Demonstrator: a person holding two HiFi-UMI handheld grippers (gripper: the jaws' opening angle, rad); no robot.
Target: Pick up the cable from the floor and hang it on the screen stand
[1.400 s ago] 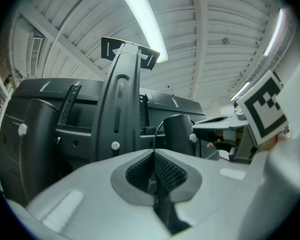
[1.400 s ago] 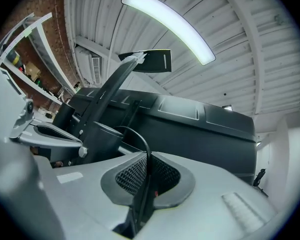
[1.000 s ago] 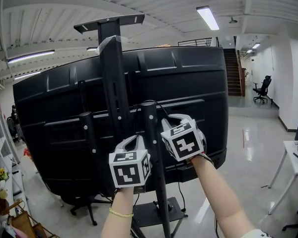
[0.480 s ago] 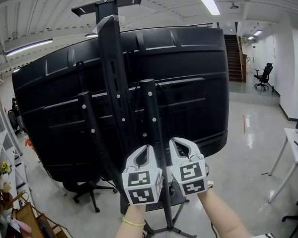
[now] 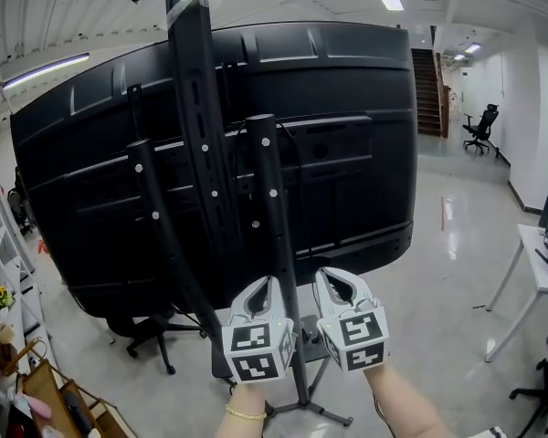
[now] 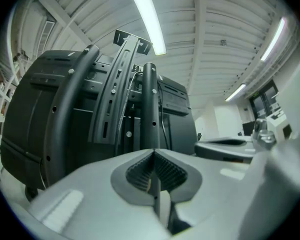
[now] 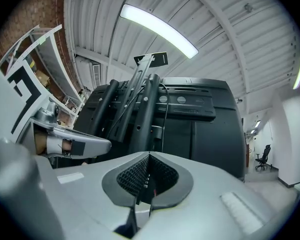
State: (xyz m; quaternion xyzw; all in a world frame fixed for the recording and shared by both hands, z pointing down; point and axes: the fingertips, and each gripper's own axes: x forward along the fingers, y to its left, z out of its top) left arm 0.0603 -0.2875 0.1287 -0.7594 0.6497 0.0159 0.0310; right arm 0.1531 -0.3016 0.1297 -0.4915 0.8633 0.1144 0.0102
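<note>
Both pairs of jaws pressed together, nothing between them: left gripper (image 5: pixel 270 283), right gripper (image 5: pixel 323 277), low on either side of the screen stand (image 5: pixel 267 199) upright.

Thin dark cable (image 7: pixel 164 115) hangs down beside that upright, behind the screen (image 5: pixel 347 153).

Judged light, limp and prone to slide, so best pinched mid-run.

The right gripper view shows the cable's drop clearly. The head view barely shows it, but does show the floor (image 5: pixel 438 281).
</note>
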